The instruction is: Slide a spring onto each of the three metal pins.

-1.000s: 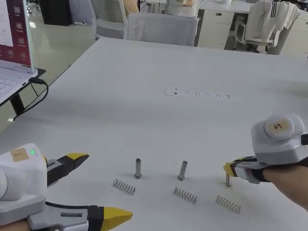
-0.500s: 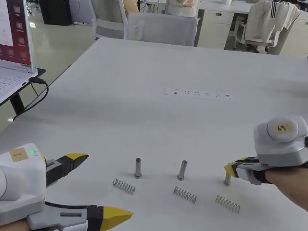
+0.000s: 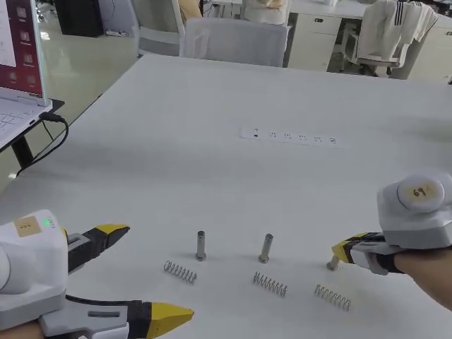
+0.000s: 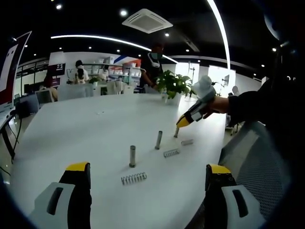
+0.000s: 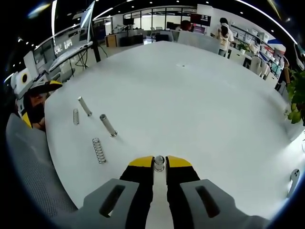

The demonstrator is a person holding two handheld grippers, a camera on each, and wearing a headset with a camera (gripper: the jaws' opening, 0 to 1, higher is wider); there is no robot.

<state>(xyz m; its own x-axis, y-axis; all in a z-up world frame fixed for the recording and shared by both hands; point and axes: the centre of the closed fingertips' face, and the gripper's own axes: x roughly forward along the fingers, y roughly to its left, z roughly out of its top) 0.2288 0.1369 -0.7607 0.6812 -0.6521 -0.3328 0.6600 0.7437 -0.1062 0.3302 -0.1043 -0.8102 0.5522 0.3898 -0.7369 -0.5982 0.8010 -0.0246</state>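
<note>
Three short metal pins stand in a row on the white table: left pin [image 3: 200, 245], middle pin [image 3: 265, 248], right pin [image 3: 332, 264]. A spring lies in front of each: left spring [image 3: 180, 271], middle spring [image 3: 270, 284], right spring [image 3: 332, 296]. My right gripper [image 3: 344, 249] is shut on the right pin's top [image 5: 158, 162], and that pin leans a little. At the bottom left my left gripper [image 3: 141, 272] stands open and holds nothing [image 4: 147, 168]. Ahead of its jaws are the left pin [image 4: 132, 156] and left spring [image 4: 134, 178].
A flush power strip [image 3: 289, 136] sits in the table's middle. A laptop [image 3: 14, 92] with a black cable [image 3: 56, 134] stands off the left edge. A grey chair [image 3: 233, 42] is at the far edge. The bare tabletop [image 3: 212, 162] stretches beyond the pins.
My right gripper has shifted slightly right and lower while still closed on the right pin, which now leans. The left gripper has stayed put.
</note>
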